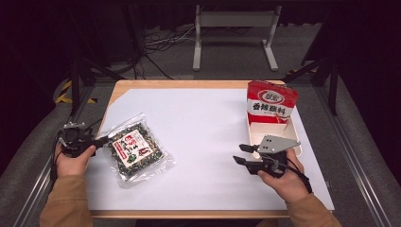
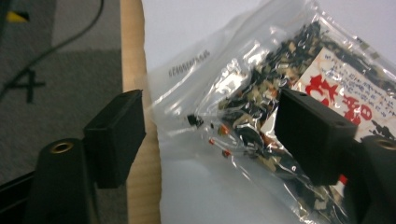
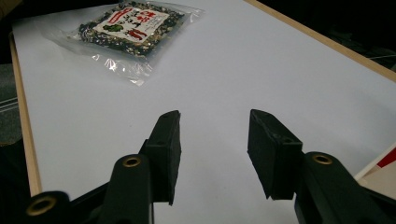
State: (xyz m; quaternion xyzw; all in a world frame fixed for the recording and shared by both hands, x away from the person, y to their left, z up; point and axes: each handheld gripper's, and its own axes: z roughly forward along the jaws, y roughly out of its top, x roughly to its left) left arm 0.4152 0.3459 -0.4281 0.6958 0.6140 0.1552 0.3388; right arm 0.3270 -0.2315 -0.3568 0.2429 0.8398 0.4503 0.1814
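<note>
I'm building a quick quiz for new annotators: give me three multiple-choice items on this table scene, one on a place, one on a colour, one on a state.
1. Where does the clear snack bag lie?
A. on the white sheet near the table's left edge
B. inside the white tray
C. on the floor

2. What colour is the pouch standing in the white tray?
A. blue
B. red and white
C. green

3. How does the right gripper stand?
A. shut on the pouch
B. shut on the bag
C. open, nothing between its jaws

Answers: 1 A, the high view shows it flat beside the left gripper; 2 B, red with a white band; 3 C, the right gripper view shows only bare sheet between its jaws.
</note>
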